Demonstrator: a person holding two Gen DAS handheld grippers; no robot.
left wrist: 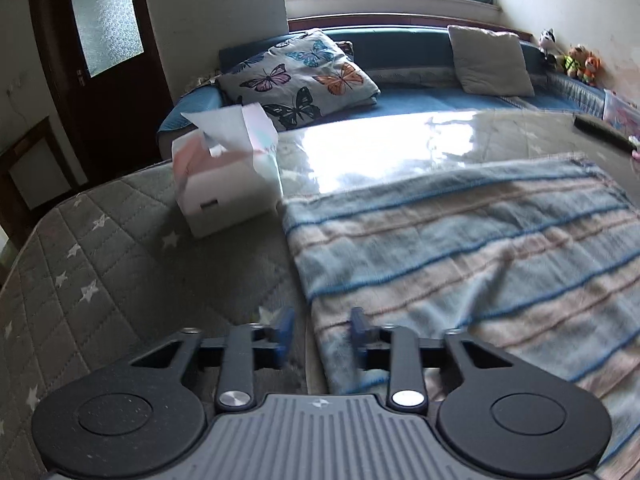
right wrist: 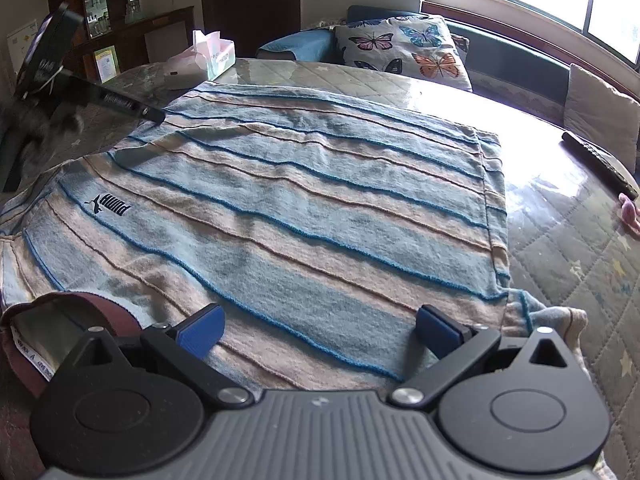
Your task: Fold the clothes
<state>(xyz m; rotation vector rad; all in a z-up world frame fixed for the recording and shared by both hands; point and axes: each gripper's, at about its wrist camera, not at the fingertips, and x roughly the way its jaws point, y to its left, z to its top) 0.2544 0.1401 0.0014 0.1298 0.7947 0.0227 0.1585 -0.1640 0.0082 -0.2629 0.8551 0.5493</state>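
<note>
A blue and beige striped shirt with a dark collar lies spread flat on the quilted table; it also shows in the left wrist view. My left gripper is open a little, its blue fingers straddling the shirt's left edge just above the table. My right gripper is wide open and empty, low over the shirt's near part beside the collar. The left gripper's body shows at the far left in the right wrist view.
A tissue box stands on the table left of the shirt. A remote lies at the far right. The table has a glossy cover. A sofa with a butterfly cushion is behind.
</note>
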